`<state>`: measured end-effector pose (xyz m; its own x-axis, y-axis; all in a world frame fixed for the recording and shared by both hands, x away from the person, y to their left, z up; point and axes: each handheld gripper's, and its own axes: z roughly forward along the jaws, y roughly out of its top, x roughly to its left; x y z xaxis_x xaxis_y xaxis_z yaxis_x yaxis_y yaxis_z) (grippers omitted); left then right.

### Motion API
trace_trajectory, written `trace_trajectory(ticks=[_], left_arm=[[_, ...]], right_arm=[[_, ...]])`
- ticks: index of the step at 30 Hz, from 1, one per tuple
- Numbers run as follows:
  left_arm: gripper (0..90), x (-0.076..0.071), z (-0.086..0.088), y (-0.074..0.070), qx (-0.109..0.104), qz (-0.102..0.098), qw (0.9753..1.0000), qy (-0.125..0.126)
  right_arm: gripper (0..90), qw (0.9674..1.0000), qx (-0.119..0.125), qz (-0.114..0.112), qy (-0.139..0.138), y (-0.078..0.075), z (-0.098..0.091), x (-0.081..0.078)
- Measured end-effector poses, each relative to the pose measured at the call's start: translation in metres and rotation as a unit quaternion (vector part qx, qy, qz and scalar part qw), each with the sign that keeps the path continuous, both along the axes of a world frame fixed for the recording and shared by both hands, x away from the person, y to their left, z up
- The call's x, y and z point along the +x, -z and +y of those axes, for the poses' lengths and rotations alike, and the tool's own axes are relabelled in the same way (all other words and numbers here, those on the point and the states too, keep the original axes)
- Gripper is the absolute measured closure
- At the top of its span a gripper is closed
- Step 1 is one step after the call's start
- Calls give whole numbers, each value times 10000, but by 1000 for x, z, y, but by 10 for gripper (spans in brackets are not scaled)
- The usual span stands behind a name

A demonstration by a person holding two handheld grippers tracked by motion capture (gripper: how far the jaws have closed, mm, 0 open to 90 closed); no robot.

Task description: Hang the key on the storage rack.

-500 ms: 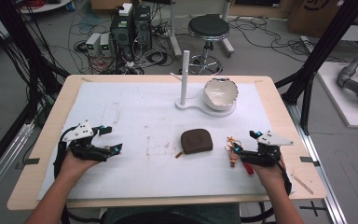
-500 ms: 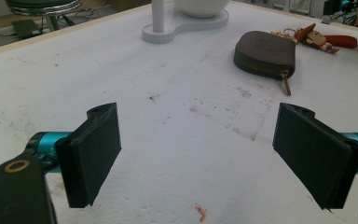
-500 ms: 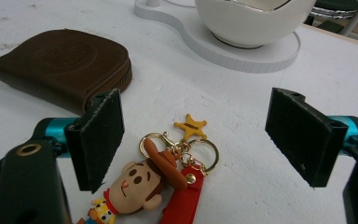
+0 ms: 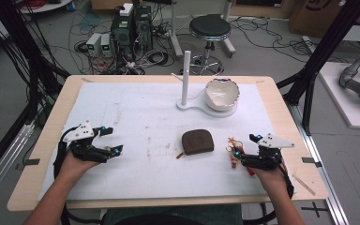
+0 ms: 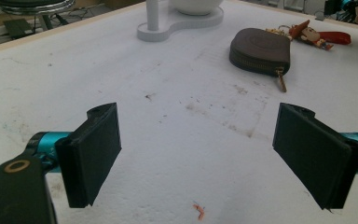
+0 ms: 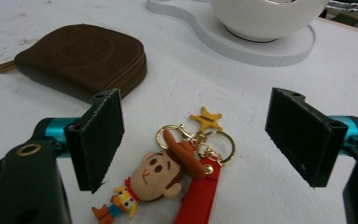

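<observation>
Looking along the right gripper (image 4: 242,157), we find its jaws wide apart with the cowboy keychain (image 6: 177,179) lying on the worktop (image 4: 136,117) directly between them, its red strap running back toward our hand. The brown pouch (image 4: 197,142) sits beside it, toward the left. Our left gripper (image 4: 108,141), jaws also apart and empty, rests well apart from both, so we judge the right hand nearer.

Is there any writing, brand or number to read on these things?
None that can be read.
Brown pouch: a round embossed mark, too faint to read.
Keychain: a gold star charm with no legible letters.
Cardboard box: dark print, too blurred to read.
</observation>
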<state>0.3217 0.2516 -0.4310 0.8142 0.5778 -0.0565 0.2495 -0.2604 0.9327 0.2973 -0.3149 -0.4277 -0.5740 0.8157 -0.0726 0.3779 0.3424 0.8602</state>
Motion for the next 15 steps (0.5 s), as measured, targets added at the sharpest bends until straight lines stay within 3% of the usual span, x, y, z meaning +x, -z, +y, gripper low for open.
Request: trace_trajectory(ticks=[10, 11, 13, 15], left_arm=[[150, 2, -4, 0, 15, 22, 10000, 46], [150, 2, -4, 1, 21, 34, 10000, 63], [151, 2, -5, 1, 28, 43, 10000, 63], [150, 2, -5, 1, 50, 43, 10000, 73]], right_arm=[[196, 9982, -501, 271, -202, 8, 12, 0], [197, 9964, -685, 411, -274, 11, 13, 0], [197, 9958, -738, 457, -289, 12, 14, 1], [198, 9935, -883, 655, -307, 17, 15, 3]])
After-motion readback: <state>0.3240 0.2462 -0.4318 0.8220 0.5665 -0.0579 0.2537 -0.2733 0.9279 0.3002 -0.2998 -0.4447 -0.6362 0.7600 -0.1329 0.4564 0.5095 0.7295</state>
